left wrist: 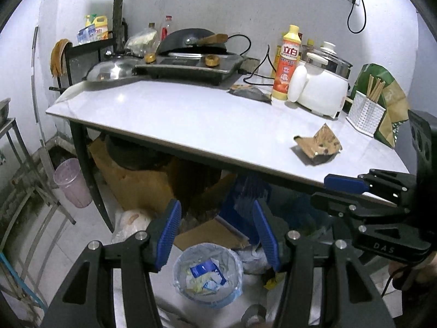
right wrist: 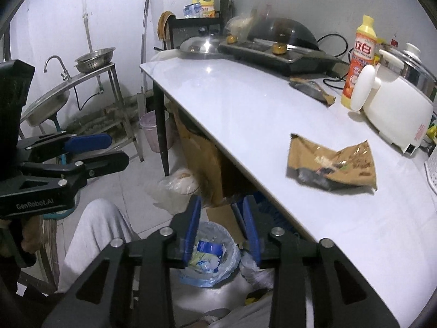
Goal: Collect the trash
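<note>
A crumpled brown wrapper is seen lying on the white tabletop, ahead and to the right of the right tool, untouched by it. The lined trash bin is found on the floor below the tabletop edge, directly under both tools, with scraps inside. The left tool is held with its blue pads apart and nothing between them; the right tool is likewise spread and empty. A detergent bottle stands farther back beside a white cooker
</note>
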`<action>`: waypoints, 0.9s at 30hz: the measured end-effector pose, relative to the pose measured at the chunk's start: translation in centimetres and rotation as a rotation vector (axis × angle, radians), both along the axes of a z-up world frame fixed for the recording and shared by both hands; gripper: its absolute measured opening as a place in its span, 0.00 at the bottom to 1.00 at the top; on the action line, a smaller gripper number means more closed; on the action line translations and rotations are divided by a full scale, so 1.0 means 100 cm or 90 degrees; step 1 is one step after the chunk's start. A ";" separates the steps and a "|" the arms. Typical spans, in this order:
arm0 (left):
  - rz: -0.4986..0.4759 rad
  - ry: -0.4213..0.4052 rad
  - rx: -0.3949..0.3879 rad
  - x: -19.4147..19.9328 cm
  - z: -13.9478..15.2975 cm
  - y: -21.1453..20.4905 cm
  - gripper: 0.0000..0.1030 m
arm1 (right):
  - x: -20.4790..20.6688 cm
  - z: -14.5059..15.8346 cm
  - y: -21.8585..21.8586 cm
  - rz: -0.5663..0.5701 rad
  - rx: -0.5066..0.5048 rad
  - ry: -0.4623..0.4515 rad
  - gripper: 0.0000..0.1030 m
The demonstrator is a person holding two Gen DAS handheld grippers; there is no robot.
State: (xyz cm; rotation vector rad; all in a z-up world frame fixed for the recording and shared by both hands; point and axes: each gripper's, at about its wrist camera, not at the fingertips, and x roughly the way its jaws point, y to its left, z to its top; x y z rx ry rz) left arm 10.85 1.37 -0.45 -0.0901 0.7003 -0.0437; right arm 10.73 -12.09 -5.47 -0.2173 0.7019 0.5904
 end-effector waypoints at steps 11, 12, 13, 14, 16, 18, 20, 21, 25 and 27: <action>-0.008 -0.019 0.009 0.026 0.018 -0.008 0.62 | 0.024 0.020 -0.022 -0.027 0.014 -0.017 0.36; -0.009 -0.019 0.008 0.029 0.020 -0.009 0.62 | 0.026 0.021 -0.025 -0.031 0.015 -0.018 0.36; -0.010 -0.019 0.007 0.033 0.021 -0.010 0.62 | 0.031 0.023 -0.029 -0.037 0.017 -0.021 0.37; -0.011 -0.020 0.007 0.037 0.022 -0.011 0.62 | 0.033 0.025 -0.032 -0.042 0.018 -0.022 0.40; -0.015 -0.020 0.008 0.045 0.024 -0.013 0.62 | 0.039 0.027 -0.039 -0.051 0.022 -0.025 0.42; -0.020 -0.021 0.010 0.053 0.026 -0.017 0.62 | 0.047 0.030 -0.047 -0.062 0.024 -0.028 0.42; -0.025 -0.020 0.009 0.061 0.027 -0.019 0.62 | 0.055 0.032 -0.054 -0.072 0.027 -0.030 0.42; -0.027 -0.019 0.008 0.065 0.028 -0.020 0.62 | 0.057 0.033 -0.057 -0.077 0.027 -0.031 0.42; -0.043 -0.017 0.000 0.083 0.029 -0.024 0.64 | 0.074 0.035 -0.070 -0.101 0.028 -0.032 0.42; -0.049 -0.018 -0.001 0.090 0.030 -0.025 0.68 | 0.082 0.036 -0.076 -0.112 0.029 -0.032 0.43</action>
